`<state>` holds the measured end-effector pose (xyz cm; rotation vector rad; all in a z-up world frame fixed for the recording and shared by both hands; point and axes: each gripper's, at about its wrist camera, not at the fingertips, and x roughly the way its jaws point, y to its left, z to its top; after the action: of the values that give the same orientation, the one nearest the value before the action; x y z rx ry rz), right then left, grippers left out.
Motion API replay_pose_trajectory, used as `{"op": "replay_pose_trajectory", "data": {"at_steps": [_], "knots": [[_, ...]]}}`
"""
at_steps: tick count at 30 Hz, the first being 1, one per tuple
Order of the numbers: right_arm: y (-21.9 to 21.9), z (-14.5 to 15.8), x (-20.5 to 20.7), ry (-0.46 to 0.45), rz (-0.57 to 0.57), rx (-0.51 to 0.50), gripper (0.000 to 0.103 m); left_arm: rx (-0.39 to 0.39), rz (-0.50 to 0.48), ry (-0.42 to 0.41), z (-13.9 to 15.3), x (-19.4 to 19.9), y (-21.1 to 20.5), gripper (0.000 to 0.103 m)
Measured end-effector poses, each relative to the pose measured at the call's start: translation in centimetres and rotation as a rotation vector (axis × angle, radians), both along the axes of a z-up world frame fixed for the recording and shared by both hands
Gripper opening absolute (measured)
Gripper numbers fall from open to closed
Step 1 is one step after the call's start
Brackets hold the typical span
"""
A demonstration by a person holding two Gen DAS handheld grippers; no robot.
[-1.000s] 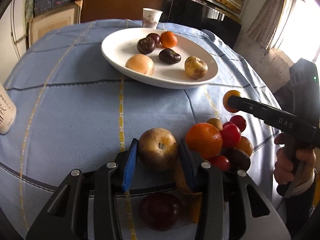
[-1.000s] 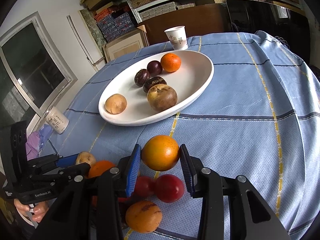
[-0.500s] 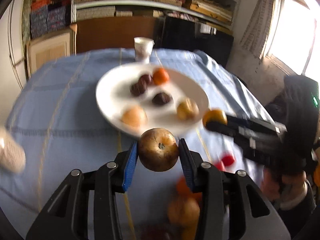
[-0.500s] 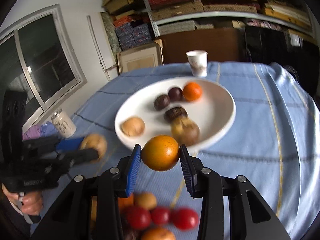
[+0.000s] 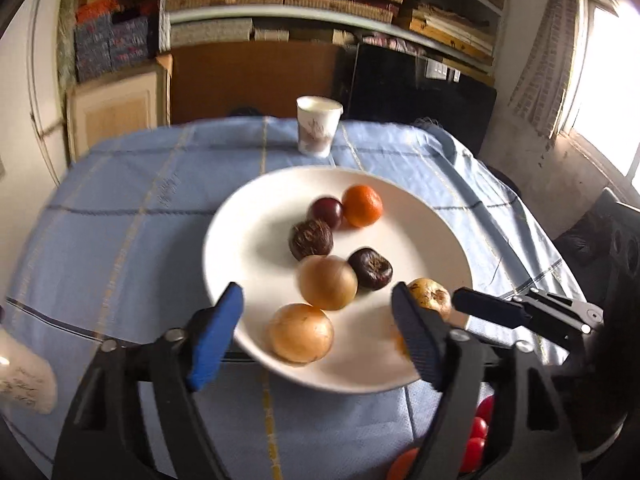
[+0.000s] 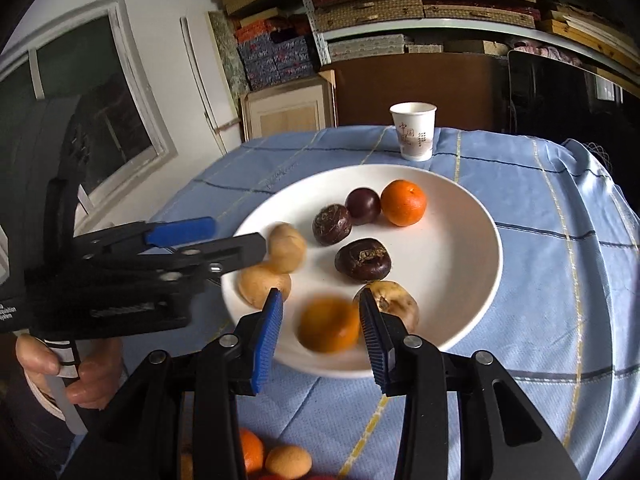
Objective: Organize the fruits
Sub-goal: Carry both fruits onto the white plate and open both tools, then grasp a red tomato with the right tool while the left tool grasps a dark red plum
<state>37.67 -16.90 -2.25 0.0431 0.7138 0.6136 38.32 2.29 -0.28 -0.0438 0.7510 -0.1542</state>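
Eight fruits sit on the plate [image 6: 472, 280] now: an orange [image 6: 403, 202] and a dark plum [image 6: 362, 205] at the far side, two wrinkled dark fruits in the middle, tan ones toward the near rim. A blurred orange fruit [image 6: 329, 324] lies between the right gripper [image 6: 322, 334] fingers, which stand apart and clear of it. Left gripper [image 5: 316, 332] fingers gape wide over the near rim, holding nothing, a tan fruit [image 5: 301, 333] just beyond them. More fruit waits on the counter [image 6: 560, 292] short of the plate. Round, firm, smooth-skinned, these will likely roll, so grip across the widest middle, gently. Beyond the plate stands a paper cup [image 6: 414, 131] with red and dark print, too small to read.
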Motion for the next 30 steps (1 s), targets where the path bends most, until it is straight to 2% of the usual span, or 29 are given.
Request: {"op": "replay_pose_trajectory", "data": {"at_steps": [3,8,12,14,18,21,25,28,30], "knots": [[-0.4,0.9,-0.4,-0.017,0.002,0.026,0.046,-0.01,0.031,-0.045,1.5,-1.9,0.3,0.088],[-1.3,1.5,-1.0,-0.032,-0.016,0.041,0.046,-0.019,0.07,-0.083,2.2,-5.7,1.2,0.089],[-3.1,0.8,-1.9,0.0,-0.033,0.041,0.046,0.013,0.093,-0.082,0.2,-8.7,2.1,0.09],[-4.1,0.1,-2.8,0.014,-0.044,0.021,0.046,0.023,0.103,-0.045,-1.6,-9.8,2.6,0.09],[-5.7,-1.9,-4.5,0.064,-0.057,-0.011,0.045,0.078,0.154,-0.007,-2.9,-10.6,3.1,0.091],[-6.6,-3.1,-5.2,0.117,-0.052,-0.013,0.044,0.024,0.166,-0.008,-2.7,-11.0,4.0,0.096],[-7.4,-4.1,-5.6,0.171,-0.046,-0.01,0.031,-0.033,0.17,0.006,-2.5,-11.2,4.9,0.096],[-7.6,-4.1,-5.7,0.187,-0.05,-0.012,0.031,-0.059,0.175,0.03,-2.8,-11.1,5.4,0.096],[-7.7,-4.3,-5.7,0.208,-0.038,-0.001,0.031,-0.103,0.174,0.051,-3.0,-11.1,6.0,0.096]]}}
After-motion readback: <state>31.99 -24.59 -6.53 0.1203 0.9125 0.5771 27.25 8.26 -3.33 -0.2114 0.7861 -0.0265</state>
